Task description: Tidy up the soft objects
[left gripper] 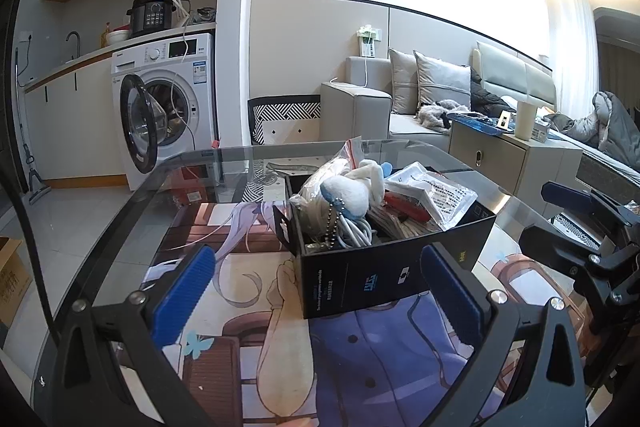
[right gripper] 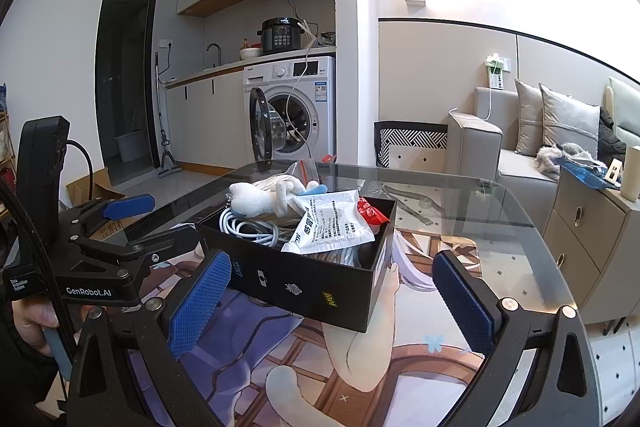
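Two grippers hover over the glass counter (left gripper: 120, 211), both near a black box (left gripper: 380, 267) that sits on the picture mat. The left gripper (left gripper: 316, 291) is spread wide, empty, just in front of the box; the right gripper (right gripper: 332, 303) is spread too — nothing between its blue pads. Inside the box, a white plush toy (left gripper: 352, 191) lies on top, above a coiled white cable (right gripper: 248, 227) and beside a white packet (right gripper: 328, 223).
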A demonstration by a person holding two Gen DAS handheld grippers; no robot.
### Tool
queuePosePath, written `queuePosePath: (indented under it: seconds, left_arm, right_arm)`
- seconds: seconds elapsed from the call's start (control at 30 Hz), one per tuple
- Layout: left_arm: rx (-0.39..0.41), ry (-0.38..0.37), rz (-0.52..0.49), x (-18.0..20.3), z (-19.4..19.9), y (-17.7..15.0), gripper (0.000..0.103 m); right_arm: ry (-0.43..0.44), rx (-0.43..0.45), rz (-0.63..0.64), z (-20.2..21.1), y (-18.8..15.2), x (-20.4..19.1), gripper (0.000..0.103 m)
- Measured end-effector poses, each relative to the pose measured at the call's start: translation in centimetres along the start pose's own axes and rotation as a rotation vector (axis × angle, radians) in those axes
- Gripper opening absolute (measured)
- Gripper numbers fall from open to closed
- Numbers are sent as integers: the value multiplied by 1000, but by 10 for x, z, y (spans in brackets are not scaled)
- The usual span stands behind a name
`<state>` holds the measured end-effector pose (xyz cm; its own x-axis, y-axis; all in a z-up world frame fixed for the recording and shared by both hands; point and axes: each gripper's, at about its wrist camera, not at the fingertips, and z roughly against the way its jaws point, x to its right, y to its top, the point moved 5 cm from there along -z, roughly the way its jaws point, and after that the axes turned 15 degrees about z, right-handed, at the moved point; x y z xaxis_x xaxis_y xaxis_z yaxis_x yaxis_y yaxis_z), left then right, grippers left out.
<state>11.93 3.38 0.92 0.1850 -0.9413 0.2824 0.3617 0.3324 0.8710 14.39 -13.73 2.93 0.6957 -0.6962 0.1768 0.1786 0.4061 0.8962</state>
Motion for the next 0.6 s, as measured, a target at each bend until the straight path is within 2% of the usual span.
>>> queuePosePath:
  seconds: [0.6]
  left_arm:
    - [13, 1, -14, 3, 7, 3, 103]
  right_arm:
    - [0, 0, 1, 0, 0, 0, 102]
